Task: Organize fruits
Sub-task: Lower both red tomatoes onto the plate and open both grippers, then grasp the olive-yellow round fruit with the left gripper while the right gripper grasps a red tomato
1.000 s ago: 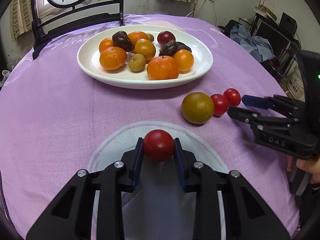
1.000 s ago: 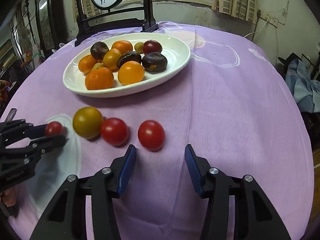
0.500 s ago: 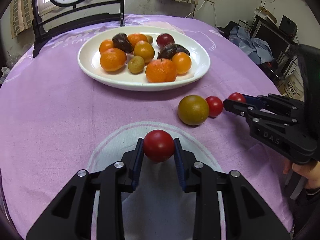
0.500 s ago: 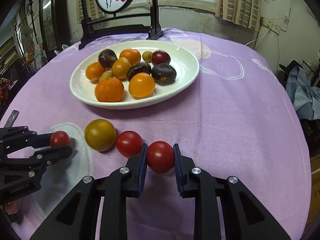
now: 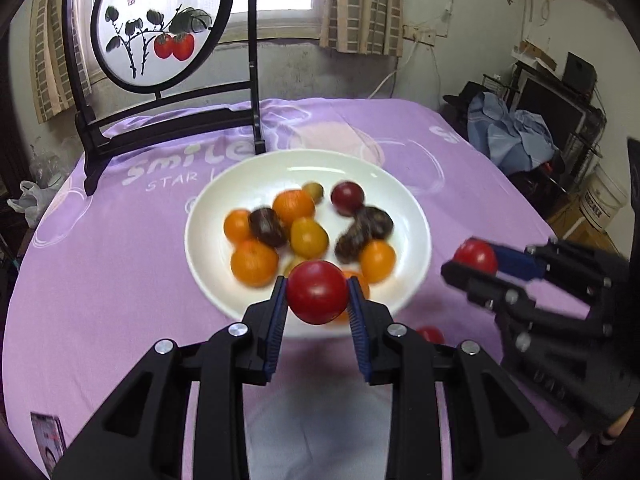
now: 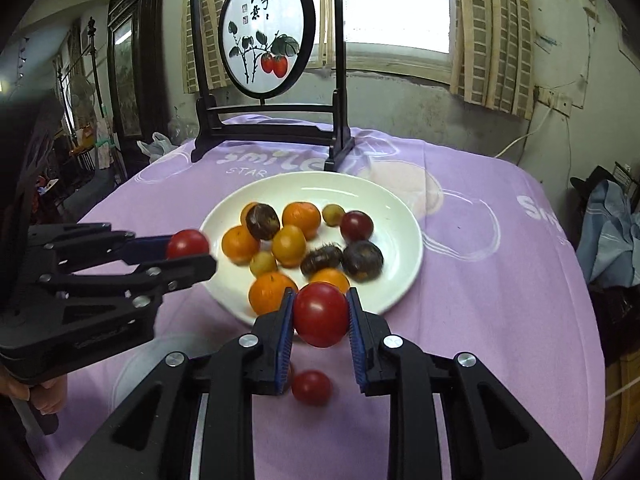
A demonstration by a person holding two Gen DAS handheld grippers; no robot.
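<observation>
My left gripper [image 5: 317, 294] is shut on a red tomato [image 5: 317, 291], held above the near rim of the white plate [image 5: 240, 184]. My right gripper [image 6: 320, 312] is shut on another red tomato [image 6: 321, 314], raised over the purple cloth just before the plate [image 6: 384, 200]. Each gripper shows in the other's view, the right gripper [image 5: 474, 262] at the plate's right, the left gripper [image 6: 190, 250] at its left. Oranges, dark fruits and small green ones lie on the plate. A third red tomato [image 6: 311, 387] rests on the cloth below my right fingers.
A black wooden stand with a round painted screen [image 6: 266, 28] rises behind the plate. The table's right edge drops toward blue clothes [image 5: 516, 136] and clutter. A small card [image 5: 47, 440] lies at the near left corner.
The right gripper closed on a tomato from the cloth. Both grippers rose and now tilt toward the plate, each carrying its tomato. The yellow-green fruit has dropped out of view.
</observation>
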